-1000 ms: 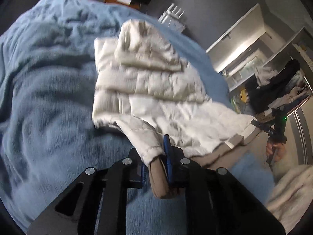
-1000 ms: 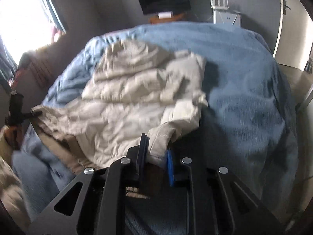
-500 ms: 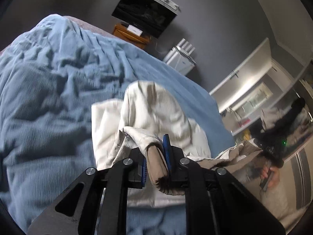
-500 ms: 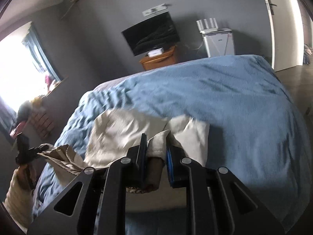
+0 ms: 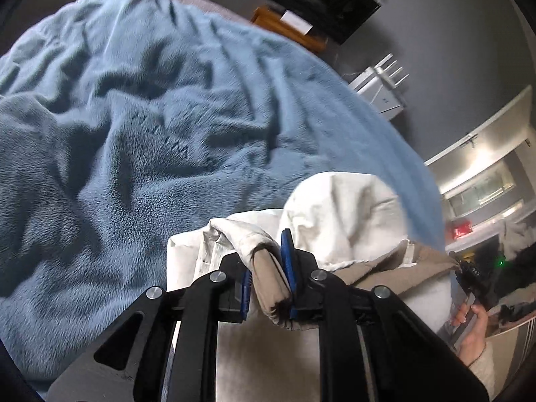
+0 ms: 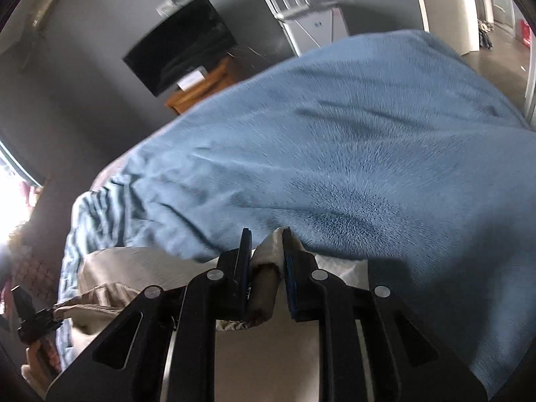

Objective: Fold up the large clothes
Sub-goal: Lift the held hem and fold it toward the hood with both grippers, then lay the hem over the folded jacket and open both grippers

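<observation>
Left wrist view: left hand-held gripper (image 5: 268, 276) easing apart, jacket (image 5: 341, 207) hem between; right hand-held gripper (image 6: 266, 278) clenched on hem, jacket spread ahead over bed (image 5: 134, 127).

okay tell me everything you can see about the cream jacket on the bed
The cream jacket is puffy and quilted, with a tan lining showing at its hem. It lies bunched and folded over on the blue fleece blanket. The left gripper has a tan-lined fold between its pads, its jaws opening slightly; the right gripper is clamped on another edge. The hem stretches taut between them.
</observation>
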The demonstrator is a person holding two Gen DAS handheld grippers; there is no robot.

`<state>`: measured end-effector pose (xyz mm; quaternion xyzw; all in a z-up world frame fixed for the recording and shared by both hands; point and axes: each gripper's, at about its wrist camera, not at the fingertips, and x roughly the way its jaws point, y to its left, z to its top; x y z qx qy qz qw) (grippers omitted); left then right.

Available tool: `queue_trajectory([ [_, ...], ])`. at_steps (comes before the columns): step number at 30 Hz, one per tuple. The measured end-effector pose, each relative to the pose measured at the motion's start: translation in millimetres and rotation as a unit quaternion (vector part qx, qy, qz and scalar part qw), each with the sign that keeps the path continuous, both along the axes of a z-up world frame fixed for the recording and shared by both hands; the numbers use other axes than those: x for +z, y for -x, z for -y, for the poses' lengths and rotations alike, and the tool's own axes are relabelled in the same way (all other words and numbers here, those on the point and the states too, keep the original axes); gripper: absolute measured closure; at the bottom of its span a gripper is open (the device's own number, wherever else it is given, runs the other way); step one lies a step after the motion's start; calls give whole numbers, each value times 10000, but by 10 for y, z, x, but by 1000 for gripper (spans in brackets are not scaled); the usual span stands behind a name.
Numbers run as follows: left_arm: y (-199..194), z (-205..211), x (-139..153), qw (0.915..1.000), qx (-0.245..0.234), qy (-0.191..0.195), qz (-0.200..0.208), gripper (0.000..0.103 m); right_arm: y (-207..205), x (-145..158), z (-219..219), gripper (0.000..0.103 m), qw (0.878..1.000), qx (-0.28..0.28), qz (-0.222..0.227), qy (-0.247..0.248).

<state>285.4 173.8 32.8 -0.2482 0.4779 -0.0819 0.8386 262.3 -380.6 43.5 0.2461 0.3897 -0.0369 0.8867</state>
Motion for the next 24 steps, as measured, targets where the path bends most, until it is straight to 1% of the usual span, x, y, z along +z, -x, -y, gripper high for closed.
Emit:
queue_trajectory([
  [3,-61,-1,-97,9999,-99,0,-69,85,-148,-193,4,88,9999,-47,-124,85],
  [5,-46,34,-84,9998,-196,-31,-50,84,-192,-262,6,87,9997,-69,-177,162],
  [6,-9,40,-63,9998,-206,-34,-14,80,-178,-259,-6,84,9996,-55,-158,214],
  [7,32,48,-38,9997,-237,42,30,74,-149,-241,-32,78,9995,-86,-127,260],
  [8,73,50,-8,9994,-276,177,76,60,-99,-218,-33,75,9995,-110,-88,275],
  [9,143,52,40,9986,-320,382,163,37,-14,-173,-37,66,9997,-75,-19,246],
  [10,183,74,80,9982,-315,454,225,25,41,-143,-27,51,9997,-44,38,236],
  [11,300,99,156,9979,-272,456,378,12,147,-91,-27,44,9996,-51,116,259],
  [12,413,154,218,9968,-357,448,551,11,278,-38,-30,38,9994,-92,196,283],
  [13,517,232,254,9959,-499,391,641,11,407,5,-41,38,9992,-73,273,265],
  [14,608,303,288,9956,-560,275,703,11,579,40,-90,37,9991,23,324,262],
  [15,723,414,322,9949,-623,89,792,11,667,65,-125,32,9990,78,342,291],
  [16,897,554,343,9933,-756,-136,861,11,868,84,-225,25,9983,194,344,438],
  [17,1035,685,344,9916,-871,-365,880,11,983,96,-288,23,9975,286,340,549],
  [18,1131,803,332,9900,-929,-565,893,10,1172,91,-418,18,9955,454,340,763],
  [19,1289,958,303,9870,-1060,-799,912,10,1289,72,-528,14,9933,598,311,936],
  [22,1674,1324,137,9757,-1400,-1387,956,8,1648,-66,-924,11,9823,1156,113,1472],
  [23,1809,1460,62,9695,-1452,-1700,1001,7,1791,-124,-1071,11,9774,1334,105,1634],
  [24,1929,1579,-16,9636,-1504,-1940,1064,7,1865,-161,-1143,11,9753,1413,101,1696],
])
